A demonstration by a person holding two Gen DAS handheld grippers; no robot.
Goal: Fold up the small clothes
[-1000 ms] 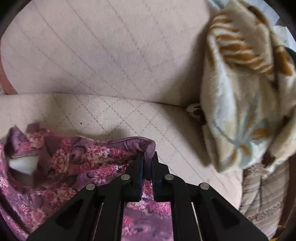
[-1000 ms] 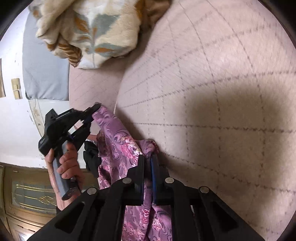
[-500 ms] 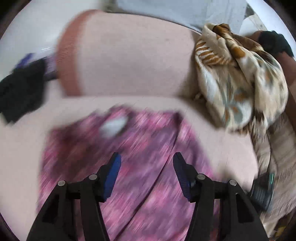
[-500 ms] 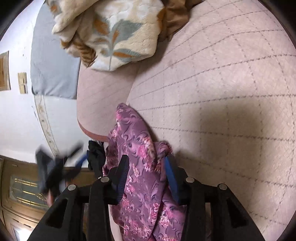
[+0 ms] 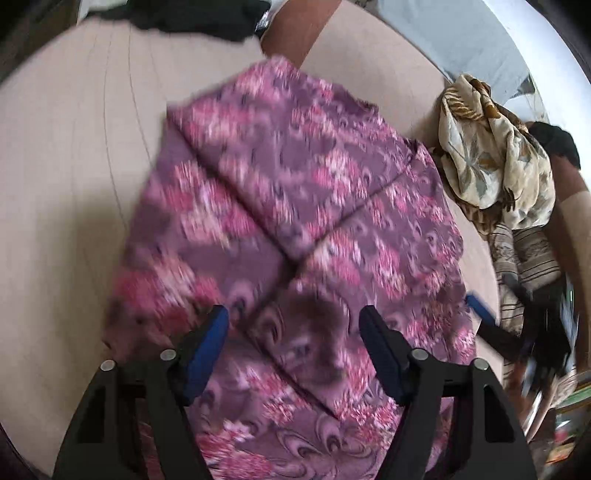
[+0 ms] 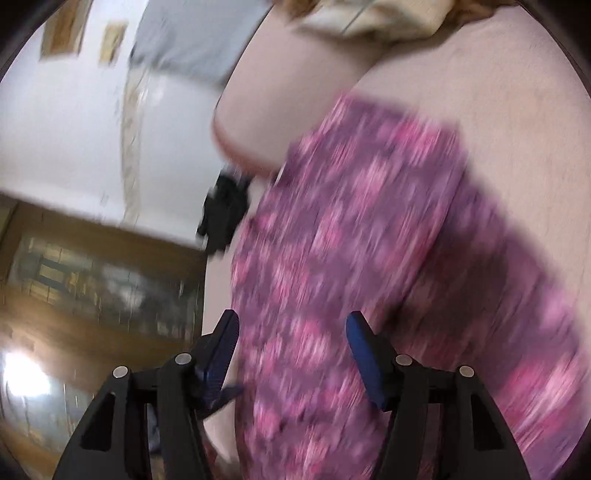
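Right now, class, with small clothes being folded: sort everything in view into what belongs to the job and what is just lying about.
Belongs to the job:
purple floral garment, spread on the sofa
left gripper, open
right gripper, open

Just lying about:
cream leaf-print blanket, bunched up
black cloth
grey pillow

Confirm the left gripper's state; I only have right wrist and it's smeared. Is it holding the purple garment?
Observer: No. The left gripper is open, its fingers spread above the purple floral garment with nothing between them.
Operator: How does the garment lie?
Observer: Spread on the beige sofa seat, with one panel folded diagonally over its upper half.
Operator: Anything to its right?
Observer: Striped fabric lies under a bunched cream floral blanket, apart from the garment.
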